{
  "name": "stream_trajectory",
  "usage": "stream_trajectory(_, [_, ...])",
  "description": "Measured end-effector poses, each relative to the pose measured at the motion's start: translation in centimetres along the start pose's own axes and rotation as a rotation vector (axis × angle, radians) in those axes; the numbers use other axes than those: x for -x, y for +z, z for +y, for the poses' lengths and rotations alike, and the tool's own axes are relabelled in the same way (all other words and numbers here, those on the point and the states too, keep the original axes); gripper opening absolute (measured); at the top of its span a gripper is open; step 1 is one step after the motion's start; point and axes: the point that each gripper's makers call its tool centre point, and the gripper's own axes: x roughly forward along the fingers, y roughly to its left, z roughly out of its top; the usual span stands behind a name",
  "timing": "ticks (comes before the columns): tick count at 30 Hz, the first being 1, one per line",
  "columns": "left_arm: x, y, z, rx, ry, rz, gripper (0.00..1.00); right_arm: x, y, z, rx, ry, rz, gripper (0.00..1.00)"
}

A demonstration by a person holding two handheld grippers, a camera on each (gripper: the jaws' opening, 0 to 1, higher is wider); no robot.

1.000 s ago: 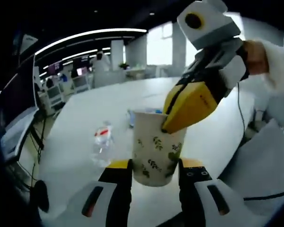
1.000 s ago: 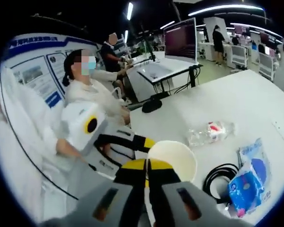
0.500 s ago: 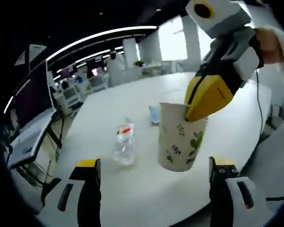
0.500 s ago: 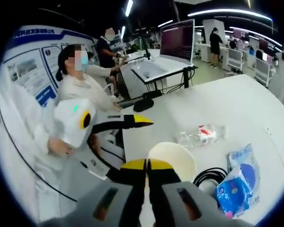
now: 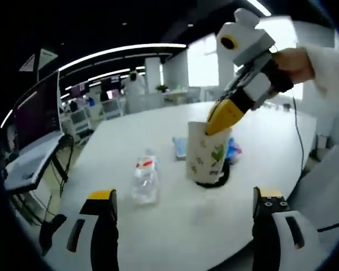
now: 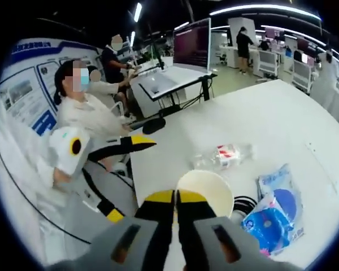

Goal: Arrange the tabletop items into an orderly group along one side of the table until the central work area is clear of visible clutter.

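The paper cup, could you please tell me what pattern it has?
White cup with green leaf sprigs, clearest in the left gripper view.

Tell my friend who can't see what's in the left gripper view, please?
The right gripper pinches the rim of a paper cup with leaf prints, holding it over a white table. A clear plastic bottle lies on its side to the cup's left. The left gripper's yellow-tipped jaws stand wide open below.
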Motion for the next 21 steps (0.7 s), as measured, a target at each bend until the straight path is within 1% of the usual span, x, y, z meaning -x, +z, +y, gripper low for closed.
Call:
stream_trajectory(1, [-0.2,-0.9,0.5,-0.021,0.021,0.060,0.97,-0.1,0.0,-0.5,0.000,-0.009,0.005,0.00])
stream_trajectory(2, [-0.3,-0.4,0.6,-0.033,0.039,0.052,0.97,-0.2,0.1,-0.8,0.002,-0.016,0.011,0.00])
stream_trajectory(3, [-0.3,1.0,1.1,-0.042,0.067,-0.028,0.96,-0.4,0.0,-1.2,0.008,-0.025,0.022,0.00])
stream_trajectory(4, [-0.1,1.1,1.4,-0.057,0.090,-0.030,0.95,-0.5,0.0,-1.6,0.012,-0.032,0.030,0.00])
stream_trajectory(5, [-0.2,0.6,1.7,-0.080,0.108,-0.006,0.94,-0.6,0.1,-2.0,0.019,-0.042,0.039,0.00])
stream_trajectory(7, [-0.4,-0.4,1.5,-0.079,0.093,0.037,0.93,-1.1,0.2,-2.9,0.027,-0.052,0.052,0.00])
stream_trajectory(11, [-0.5,-0.9,1.6,-0.068,0.086,0.064,0.88,-1.9,0.4,-4.3,0.051,-0.073,0.084,0.00])
stream_trajectory(14, [-0.4,-1.1,1.8,-0.062,0.089,0.069,0.87,-2.7,0.5,-5.4,0.068,-0.083,0.103,0.00])
stream_trajectory(16, [-0.3,-1.1,1.8,-0.039,0.086,0.066,0.85,-3.3,0.6,-6.0,0.075,-0.087,0.113,0.00])
stream_trajectory(18, [-0.3,-1.0,1.6,-0.016,0.074,0.061,0.82,-4.0,0.5,-6.4,0.089,-0.087,0.132,0.00])
stream_trajectory(19, [-0.3,-1.1,1.6,-0.021,0.076,0.063,0.81,-4.3,0.4,-6.6,0.096,-0.087,0.145,0.00])
stream_trajectory(20, [-0.4,-1.4,1.7,-0.035,0.080,0.077,0.81,-4.6,0.2,-6.9,0.117,-0.092,0.173,0.00])
stream_trajectory(21, [-0.4,-1.6,1.8,-0.037,0.081,0.084,0.81,-4.9,0.2,-7.0,0.132,-0.096,0.180,0.00])
